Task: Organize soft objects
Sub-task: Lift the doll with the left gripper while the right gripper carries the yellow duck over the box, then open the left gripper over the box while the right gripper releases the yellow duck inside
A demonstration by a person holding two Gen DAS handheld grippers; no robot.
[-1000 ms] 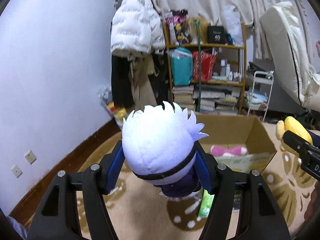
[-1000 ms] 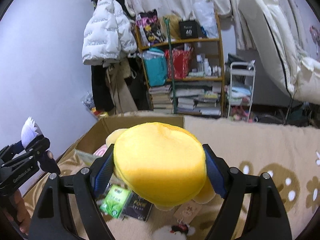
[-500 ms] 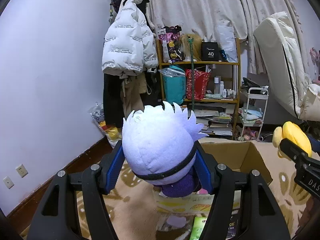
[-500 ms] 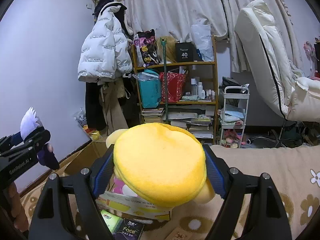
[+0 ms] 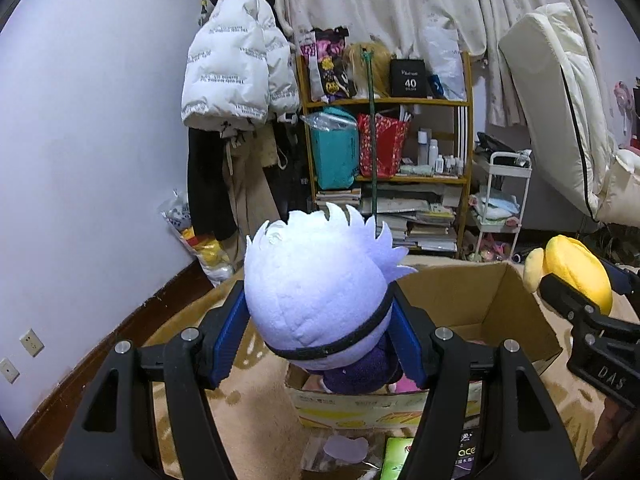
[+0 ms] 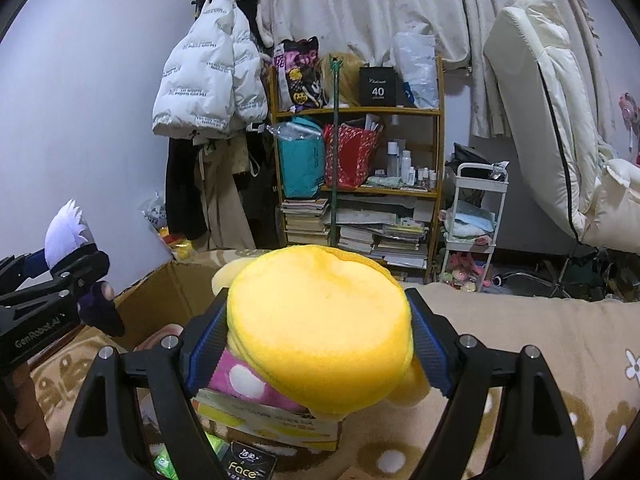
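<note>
My left claw (image 5: 320,332) clamps the white-haired plush (image 5: 316,296) and my right claw (image 6: 320,344) the yellow plush (image 6: 320,332) above the cardboard box (image 5: 472,304) (transport step); next, I judge, lower and release.

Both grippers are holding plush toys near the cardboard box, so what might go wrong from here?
1. The left gripper holds the white-haired plush doll over the near edge of the open cardboard box; released here, it may catch the rim and fall on the carpet.
2. The right gripper with the round yellow plush toy is close by; the grippers may collide over the box.
</note>
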